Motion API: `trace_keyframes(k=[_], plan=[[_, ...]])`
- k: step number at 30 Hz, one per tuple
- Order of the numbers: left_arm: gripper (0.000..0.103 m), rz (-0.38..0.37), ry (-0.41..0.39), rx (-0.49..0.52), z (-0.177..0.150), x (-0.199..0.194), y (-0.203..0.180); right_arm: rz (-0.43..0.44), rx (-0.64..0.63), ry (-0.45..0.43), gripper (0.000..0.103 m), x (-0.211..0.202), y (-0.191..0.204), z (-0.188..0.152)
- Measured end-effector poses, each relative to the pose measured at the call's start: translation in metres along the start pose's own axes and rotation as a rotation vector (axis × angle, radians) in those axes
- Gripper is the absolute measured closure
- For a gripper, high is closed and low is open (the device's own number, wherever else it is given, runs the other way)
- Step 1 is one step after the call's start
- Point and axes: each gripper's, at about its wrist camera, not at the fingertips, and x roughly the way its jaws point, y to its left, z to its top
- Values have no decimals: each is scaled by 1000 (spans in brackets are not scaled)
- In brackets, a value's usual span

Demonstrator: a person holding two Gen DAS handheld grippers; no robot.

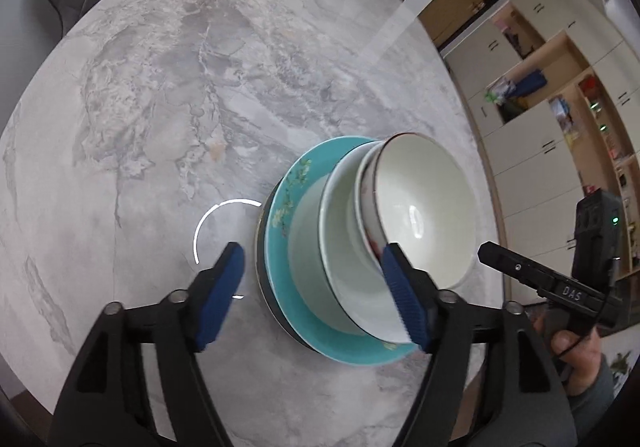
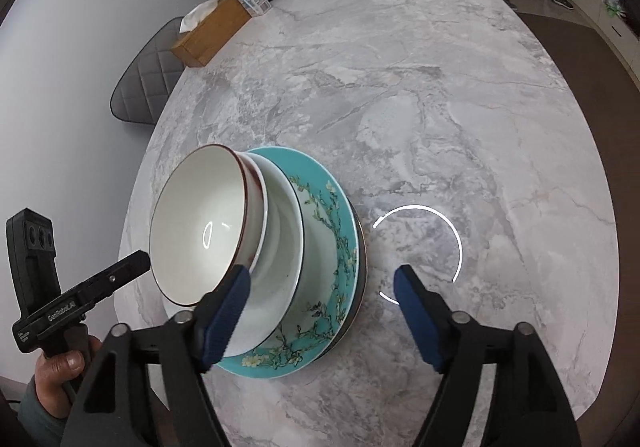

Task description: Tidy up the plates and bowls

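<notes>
**Dishes stacked, both grippers let go**

The sorting looks essentially finished: a single stack stands near the edge of the grey marbled surface, and no loose plate or bowl shows anywhere else on it. At the bottom lies a dark-rimmed plate, barely visible, with a teal plate painted with blossoming branches on it. A wide white bowl sits on that, and a smaller white bowl with a dark red rim nests on top, with what may be a further thin rim between them. All pieces are glossy glazed ceramic, round and smooth, and catch a ring-shaped lamp reflection.

The left gripper stands with its ribbed blue pads spread wide, holding nothing, one pad overlapping the stack in view. The right gripper is likewise spread and empty. Little seems left beyond drawing both hands away
</notes>
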Motion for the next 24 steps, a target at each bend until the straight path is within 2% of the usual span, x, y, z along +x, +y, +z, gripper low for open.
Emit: trace_keyframes(k=[2,4,6,8,10,13,16,18,21,24], plan=[[24,-12,-25,17,-3,-15,-7,-9,11,-39,20,-15,1,-5],[0,-3,-37,30,-7,-26,-16,-19,21,-65,18,-26,3,-11],[0,18,-42,38,-12,-36,-24,-32,21,-92,14,-39,6,-18],[0,74,-36,66,-19,-46,-34,-41,10,-108,9,-49,11,-25],[0,99,-72,64,-29,-62,-42,-50,-16,-122,3,-56,19,-32],[0,103,-96,46,-43,-79,-53,-70,-77,-139,1,-69,30,-41],[0,152,-123,57,-59,-95,-67,-93,-131,-161,0,-82,39,-49],[0,215,-135,52,-72,-108,-77,-88,-152,-181,0,-93,41,-55],[0,244,-182,50,-94,-132,-94,-76,-165,-205,0,-115,43,-64],[0,305,-234,66,-112,-158,-114,-75,-188,-262,0,-146,47,-75]])
